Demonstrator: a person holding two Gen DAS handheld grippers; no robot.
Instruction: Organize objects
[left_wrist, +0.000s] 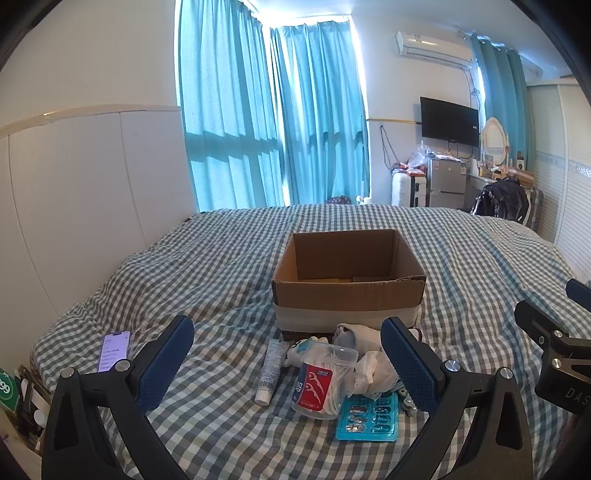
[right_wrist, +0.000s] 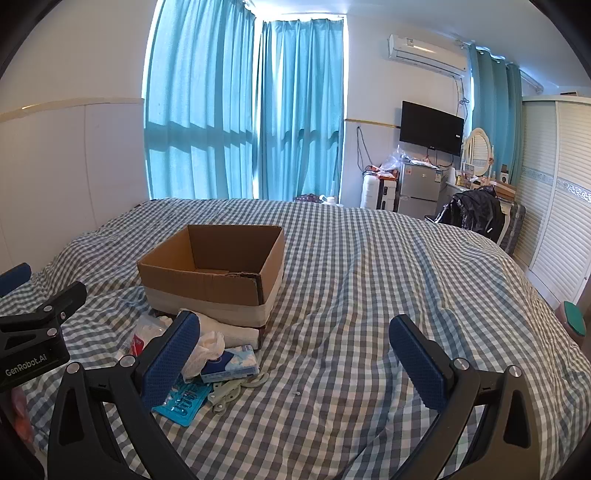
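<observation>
Box (left_wrist: 349, 291) open-topped on bed (left_wrist: 221, 266), looks empty; left and right jaws wide, holding nothing.

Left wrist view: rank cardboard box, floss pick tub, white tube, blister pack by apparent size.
1. cardboard box
2. floss pick tub
3. blister pack, near the tub's size, so that order is unsure
4. white tube

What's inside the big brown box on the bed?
The open brown cardboard box shows only bare cardboard walls and a strip of floor. Its near wall hides the rest, so something small could lie there unseen.
</observation>
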